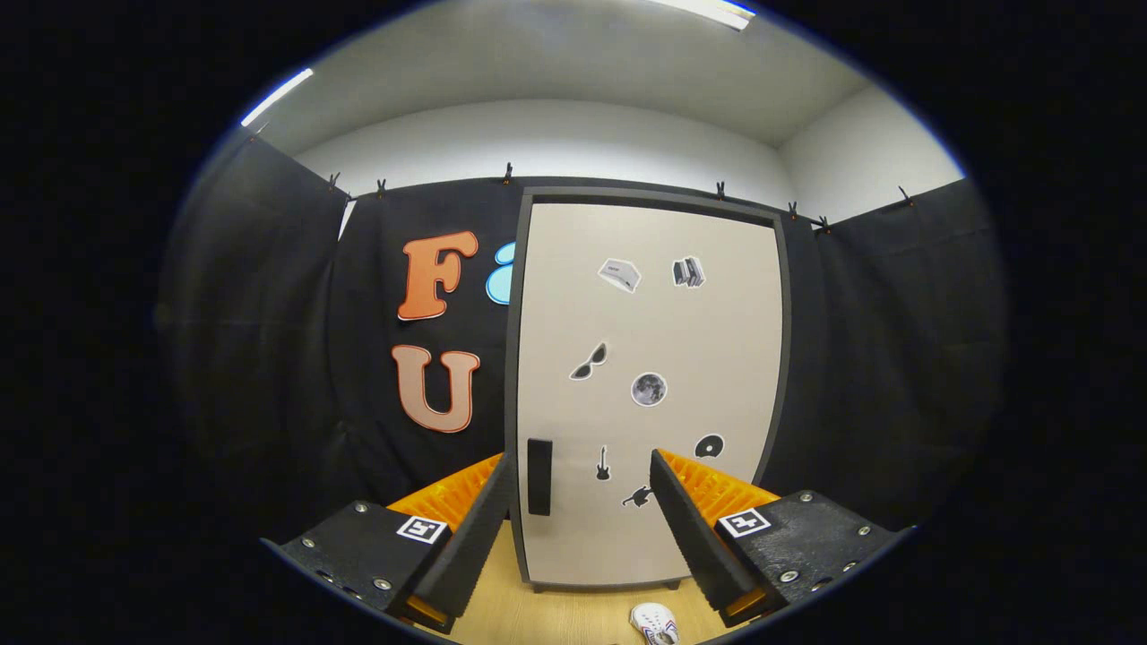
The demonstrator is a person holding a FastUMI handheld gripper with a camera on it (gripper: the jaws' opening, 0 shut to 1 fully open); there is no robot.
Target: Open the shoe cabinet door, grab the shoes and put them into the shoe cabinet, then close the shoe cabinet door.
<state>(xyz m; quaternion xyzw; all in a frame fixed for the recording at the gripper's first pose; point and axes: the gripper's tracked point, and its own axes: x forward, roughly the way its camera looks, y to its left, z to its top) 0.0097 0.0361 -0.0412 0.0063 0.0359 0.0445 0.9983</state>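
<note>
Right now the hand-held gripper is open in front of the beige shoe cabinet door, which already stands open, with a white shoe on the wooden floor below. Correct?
Not quite. The gripper view shows the beige shoe cabinet door shut flush in its dark frame, its black handle untouched. The rest holds: the hand-held gripper is open, and the white shoe lies on the wooden floor below.

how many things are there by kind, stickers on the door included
shoe cabinet: 1, door shut
door handle: 1, black
stickers on the door: 8
white shoe: 1, on the floor below the open claw
total: 11
</note>
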